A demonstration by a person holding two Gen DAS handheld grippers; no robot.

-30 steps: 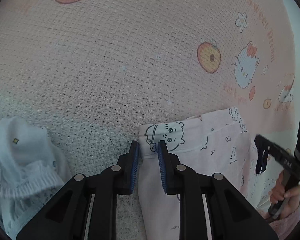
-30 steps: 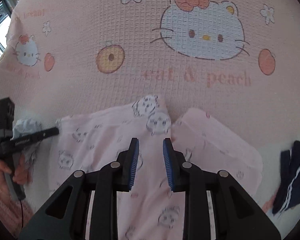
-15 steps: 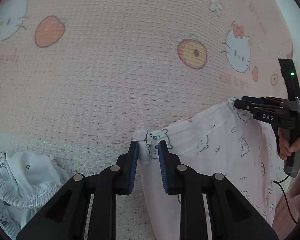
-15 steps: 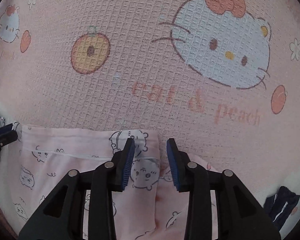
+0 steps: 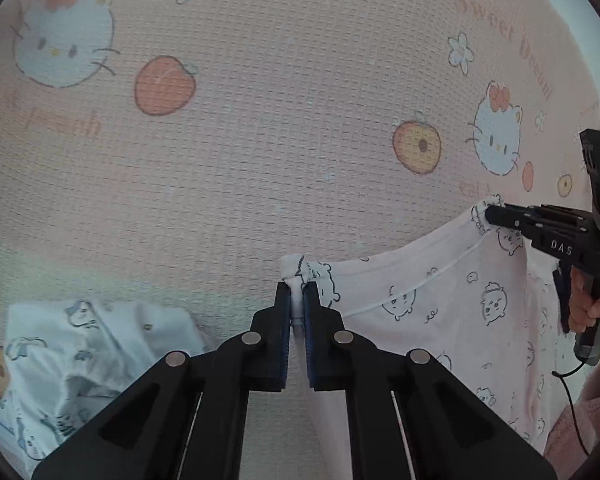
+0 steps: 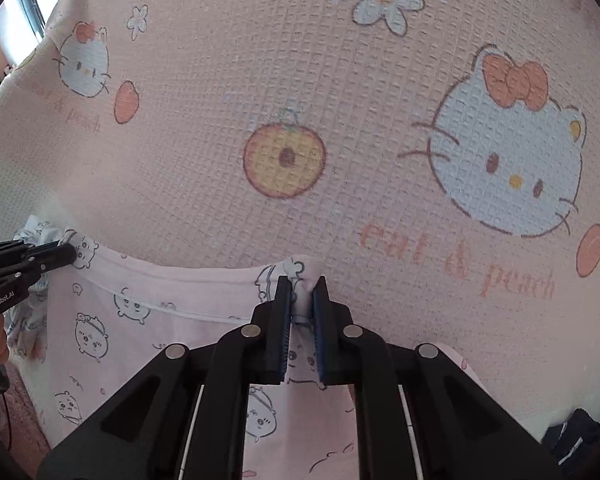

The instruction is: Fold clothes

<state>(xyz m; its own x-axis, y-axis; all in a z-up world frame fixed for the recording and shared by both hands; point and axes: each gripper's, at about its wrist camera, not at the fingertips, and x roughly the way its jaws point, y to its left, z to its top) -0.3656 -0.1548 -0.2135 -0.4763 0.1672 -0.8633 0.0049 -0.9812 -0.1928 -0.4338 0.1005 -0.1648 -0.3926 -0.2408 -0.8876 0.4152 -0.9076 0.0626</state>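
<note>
A pale pink garment (image 5: 440, 320) printed with small cartoon faces hangs by its top edge above a pink waffle blanket (image 5: 260, 140). My left gripper (image 5: 298, 300) is shut on the garment's left top corner, and a white fold sticks up between the pads. In the right wrist view my right gripper (image 6: 302, 296) has its jaws closing on the other top corner of the garment (image 6: 160, 340), the pads pressing bunched cloth. Each gripper shows in the other's view: the right gripper (image 5: 490, 214) at the far right, the left gripper (image 6: 70, 254) at the far left.
A crumpled white garment (image 5: 80, 352) with blue prints lies at the lower left on the blanket. A dark navy piece of clothing (image 6: 576, 432) lies at the lower right. A person's hand (image 5: 592, 304) grips the right gripper's handle. A window (image 6: 32, 4) shows past the blanket's far left edge.
Both grippers went from open, around the garment's top corners, to shut on them. The left one has risen with its corner, and the top edge now stretches between the two.
</note>
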